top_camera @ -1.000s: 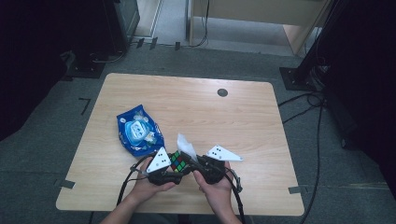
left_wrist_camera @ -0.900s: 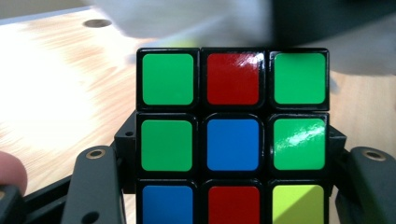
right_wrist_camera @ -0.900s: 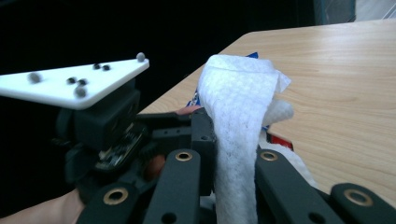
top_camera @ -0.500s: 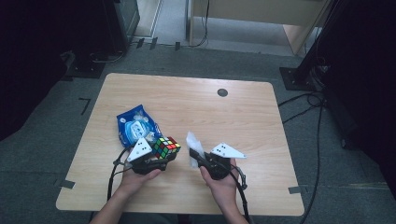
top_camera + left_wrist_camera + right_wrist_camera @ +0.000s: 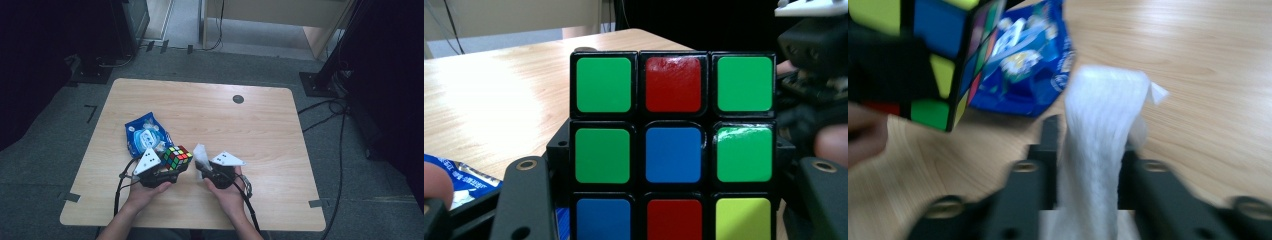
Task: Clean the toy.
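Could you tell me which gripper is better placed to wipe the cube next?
The right gripper: it holds the white wipe, while the left gripper grips the cube beside it.

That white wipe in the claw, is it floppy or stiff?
Probably floppy: the wipe stands between the right claw jaws, but its top edge curls and a corner flaps sideways. It looks thin and light, so it likely bends when pushed. Its fuzzy surface suggests it won't slip easily.
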Available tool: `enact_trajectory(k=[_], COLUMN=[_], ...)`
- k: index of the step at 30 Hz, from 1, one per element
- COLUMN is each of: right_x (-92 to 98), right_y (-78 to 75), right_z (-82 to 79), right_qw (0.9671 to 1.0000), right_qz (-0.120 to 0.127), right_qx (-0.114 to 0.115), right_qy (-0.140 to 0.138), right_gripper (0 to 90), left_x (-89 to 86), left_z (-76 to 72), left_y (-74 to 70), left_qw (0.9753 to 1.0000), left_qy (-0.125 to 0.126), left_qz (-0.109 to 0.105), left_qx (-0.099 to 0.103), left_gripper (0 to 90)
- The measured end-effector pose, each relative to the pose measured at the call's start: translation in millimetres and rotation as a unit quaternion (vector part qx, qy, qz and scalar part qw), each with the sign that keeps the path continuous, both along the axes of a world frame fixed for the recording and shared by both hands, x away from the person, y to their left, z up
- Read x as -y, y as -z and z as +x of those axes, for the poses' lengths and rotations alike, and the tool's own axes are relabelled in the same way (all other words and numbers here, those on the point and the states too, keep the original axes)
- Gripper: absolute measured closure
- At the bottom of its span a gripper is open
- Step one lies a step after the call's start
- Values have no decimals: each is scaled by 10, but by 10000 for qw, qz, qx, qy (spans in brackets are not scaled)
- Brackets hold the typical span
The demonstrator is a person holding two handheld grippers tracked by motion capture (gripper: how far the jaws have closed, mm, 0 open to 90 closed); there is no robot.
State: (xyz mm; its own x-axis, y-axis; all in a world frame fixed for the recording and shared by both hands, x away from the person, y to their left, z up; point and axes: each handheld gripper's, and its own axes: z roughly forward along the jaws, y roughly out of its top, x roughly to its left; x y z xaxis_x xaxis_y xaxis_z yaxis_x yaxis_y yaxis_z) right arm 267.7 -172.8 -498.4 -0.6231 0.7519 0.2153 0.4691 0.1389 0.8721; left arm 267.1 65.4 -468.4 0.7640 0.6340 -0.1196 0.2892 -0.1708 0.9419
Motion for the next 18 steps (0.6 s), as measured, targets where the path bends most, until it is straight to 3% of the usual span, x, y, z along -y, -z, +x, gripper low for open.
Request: enact_trajectory(k=[3, 6, 9, 16, 18], right_x=[-70, -30, 80, 312, 348], right_y=[-18, -47, -57, -178, -231], right_z=[-8, 7, 10, -59, -88], right_qw=[9990, 9984, 9969, 9975, 9982], right_qz=[-250, -464, -746, -569, -392], right_qx=[273, 270, 257, 308, 293], right_qy=[-261, -161, 17, 285, 337], right_gripper=[464, 378, 349, 376, 409], left_x=[-26, -52, -64, -13, 14], left_z=[0, 11, 23, 26, 16], left_y=[-13, -14, -11, 11, 17], left_qw=[10000, 10000, 9999, 10000, 10000], left_qy=[-38, -87, -122, -76, -47], left_qz=[-31, -33, -46, -10, -20], left_qx=[18, 18, 13, -1, 11], left_gripper=[339, 339, 339, 338, 339])
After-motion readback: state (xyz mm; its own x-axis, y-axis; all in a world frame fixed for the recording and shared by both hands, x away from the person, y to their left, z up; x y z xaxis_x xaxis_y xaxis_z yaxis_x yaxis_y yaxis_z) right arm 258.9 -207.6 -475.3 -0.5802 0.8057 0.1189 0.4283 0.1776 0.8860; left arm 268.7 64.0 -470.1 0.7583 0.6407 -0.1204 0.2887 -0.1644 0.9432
